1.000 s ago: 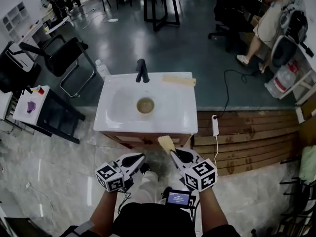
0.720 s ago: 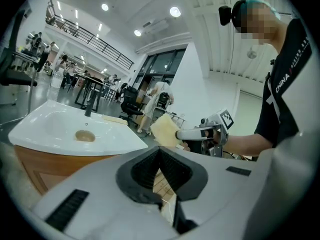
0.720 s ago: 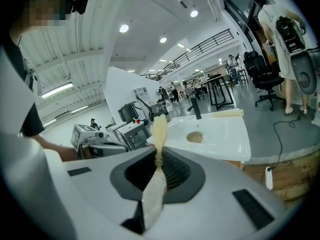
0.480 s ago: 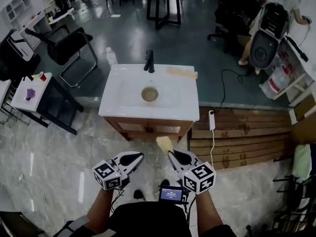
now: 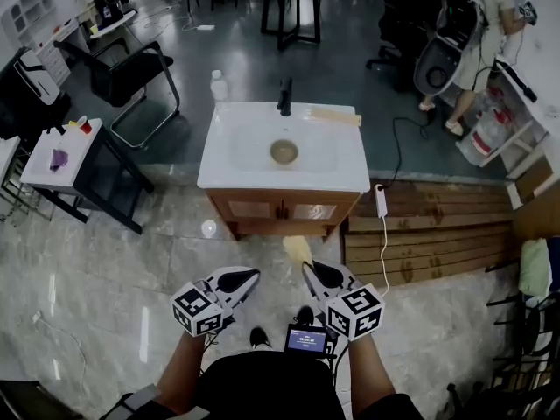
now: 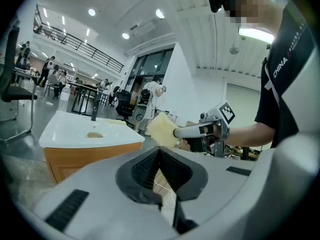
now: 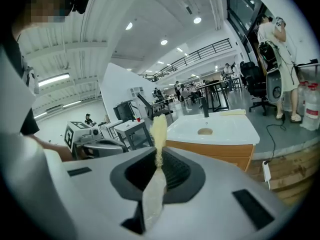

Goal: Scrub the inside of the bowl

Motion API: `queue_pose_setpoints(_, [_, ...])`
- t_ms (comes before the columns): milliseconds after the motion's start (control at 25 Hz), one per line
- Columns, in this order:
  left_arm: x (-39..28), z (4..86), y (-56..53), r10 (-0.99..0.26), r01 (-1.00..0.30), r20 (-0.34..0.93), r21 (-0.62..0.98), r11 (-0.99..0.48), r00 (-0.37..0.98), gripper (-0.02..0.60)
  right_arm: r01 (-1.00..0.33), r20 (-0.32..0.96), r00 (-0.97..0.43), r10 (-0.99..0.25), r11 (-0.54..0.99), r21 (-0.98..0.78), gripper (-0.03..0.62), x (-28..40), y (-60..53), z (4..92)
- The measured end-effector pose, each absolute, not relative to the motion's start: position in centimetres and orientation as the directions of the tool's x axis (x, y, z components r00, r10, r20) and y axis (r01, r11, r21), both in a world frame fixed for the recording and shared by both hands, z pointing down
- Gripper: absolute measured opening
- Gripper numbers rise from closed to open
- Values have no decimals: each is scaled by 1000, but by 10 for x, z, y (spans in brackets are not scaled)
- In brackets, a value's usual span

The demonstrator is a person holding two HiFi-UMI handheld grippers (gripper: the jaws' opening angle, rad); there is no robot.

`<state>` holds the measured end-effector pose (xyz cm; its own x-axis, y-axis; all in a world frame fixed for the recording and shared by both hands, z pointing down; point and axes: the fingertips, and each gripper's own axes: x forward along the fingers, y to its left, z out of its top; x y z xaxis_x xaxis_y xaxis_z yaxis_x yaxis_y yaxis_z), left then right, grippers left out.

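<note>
2 tools are held low in front of the person, well short of the sink, so the scrubbing has not begun.

At the far left of the head view stands a small white table [image 5: 52, 178] carrying a red cup [image 5: 85, 125], with a black chair [image 5: 131, 73] behind it. Neither bears on the job.

Next comes the left tool [image 5: 248, 276]. Its own view shows the ribbed pads pressed together with nothing between them.

Ahead and between the 2 tools is the white sink [image 5: 219, 171] on a wooden cabinet [image 5: 280, 210]. A clear bottle [image 5: 218, 86] stands at its back left corner and a black faucet [image 5: 285, 97] at the back edge. The brown bowl [image 5: 283, 152] sits upright in the middle of the basin, apart from both tools, and nothing touches it.

To the right, the right tool [image 5: 308, 269] pinches a yellow sponge [image 5: 297, 250], which sticks out past the jaw tips toward the sink. A pale board [image 5: 333, 116] lies along the sink's back right edge, and a white power strip [image 5: 381, 201] rests on the wooden planks [image 5: 429, 234] beside the cabinet.

By my reading, only 1 step is done: the sponge is in hand. Closing on the sink, steadying the bowl, probably with the empty left tool, and all of the scrubbing remain.
</note>
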<state>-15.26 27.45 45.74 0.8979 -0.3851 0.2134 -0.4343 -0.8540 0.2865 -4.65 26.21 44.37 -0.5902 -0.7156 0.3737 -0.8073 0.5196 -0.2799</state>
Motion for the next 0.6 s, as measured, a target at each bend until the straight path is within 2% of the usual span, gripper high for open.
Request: queue_pose_setpoints(600, [-183, 453, 319, -362, -398, 168, 308, -864, 917, 3, -832, 378, -554, -741, 505, -229, 35, -81, 311, 441])
